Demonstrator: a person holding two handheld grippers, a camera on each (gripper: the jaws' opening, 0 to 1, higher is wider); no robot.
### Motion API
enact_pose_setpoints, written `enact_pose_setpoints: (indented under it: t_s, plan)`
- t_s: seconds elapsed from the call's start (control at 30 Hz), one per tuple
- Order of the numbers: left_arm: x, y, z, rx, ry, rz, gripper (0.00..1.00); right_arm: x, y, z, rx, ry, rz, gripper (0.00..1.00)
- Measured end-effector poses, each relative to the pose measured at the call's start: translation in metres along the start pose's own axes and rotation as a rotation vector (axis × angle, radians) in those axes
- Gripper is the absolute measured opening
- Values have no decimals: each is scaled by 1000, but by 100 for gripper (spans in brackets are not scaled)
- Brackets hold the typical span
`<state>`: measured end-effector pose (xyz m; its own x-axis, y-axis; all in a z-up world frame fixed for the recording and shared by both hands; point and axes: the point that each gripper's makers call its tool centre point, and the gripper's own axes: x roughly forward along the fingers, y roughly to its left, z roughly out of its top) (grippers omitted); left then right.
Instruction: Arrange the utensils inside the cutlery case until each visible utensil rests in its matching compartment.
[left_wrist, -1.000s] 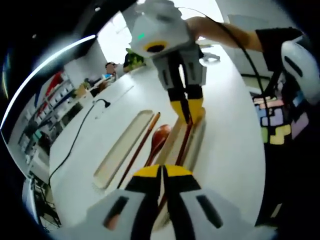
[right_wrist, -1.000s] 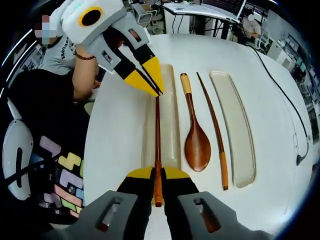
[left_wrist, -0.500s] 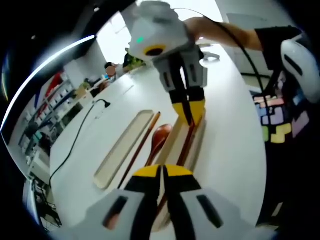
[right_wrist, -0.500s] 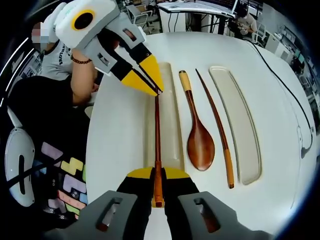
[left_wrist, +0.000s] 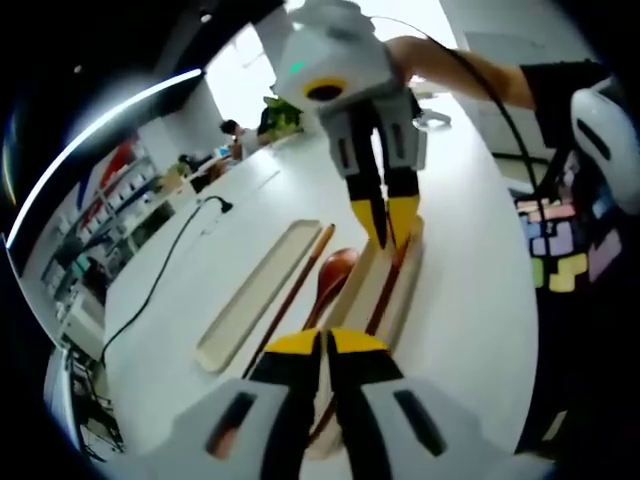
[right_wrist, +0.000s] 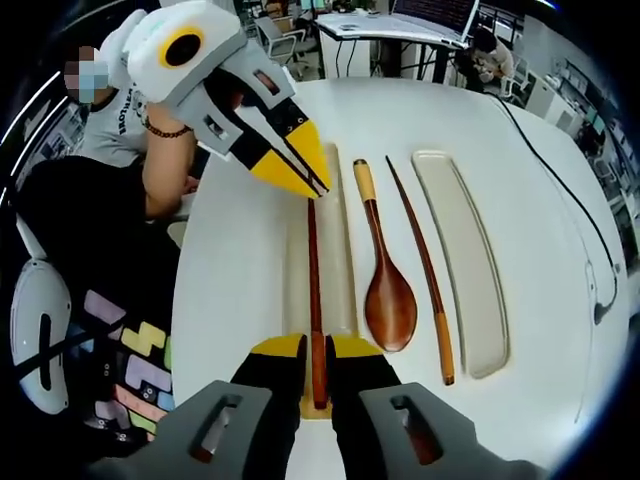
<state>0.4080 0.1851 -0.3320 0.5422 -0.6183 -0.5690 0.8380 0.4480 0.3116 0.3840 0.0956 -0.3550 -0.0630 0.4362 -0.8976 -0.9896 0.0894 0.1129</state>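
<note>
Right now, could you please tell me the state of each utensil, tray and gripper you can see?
Chopstick in case: lying lengthwise in the case tray, one end between the right gripper's jaws.
Case tray: open.
Spoon: lying on the table, outside any tray.
Second chopstick: on the table between the spoon and the lid.
Lid: lying apart, hollow up.
Left gripper: shut.
Right gripper: open.

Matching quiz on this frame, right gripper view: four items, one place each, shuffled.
Items:
1. wooden spoon
2. empty tray
3. chopstick on the view's left
4. chopstick on the view's right

Places:
A. inside the case, its near end between the right gripper jaws
B. on the table, between spoon and empty tray
C. outermost on the view's right
D. on the table, just beside the case

Pairs: 1-D, 2-C, 3-A, 4-B
</note>
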Motion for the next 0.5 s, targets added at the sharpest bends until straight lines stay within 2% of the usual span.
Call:
enact_pose_setpoints:
  t_s: [0.27, 0.37, 0.43, 0.5]
  plan:
    - [-2, 10, 0, -9, -2, 35, 3, -13, -13, 14, -7, -24, -20, 7]
    - [-11, 23, 2, 30, 5, 85, 4, -16, -19, 12, 0, -14, -31, 7]
    - [-17, 31, 4, 14, -10, 96, 4, -19, -29, 10, 9, 5, -58, 7]
    - [-20, 39, 1, 12, 15, 102, 4, -23, -35, 11, 10, 5, -76, 7]
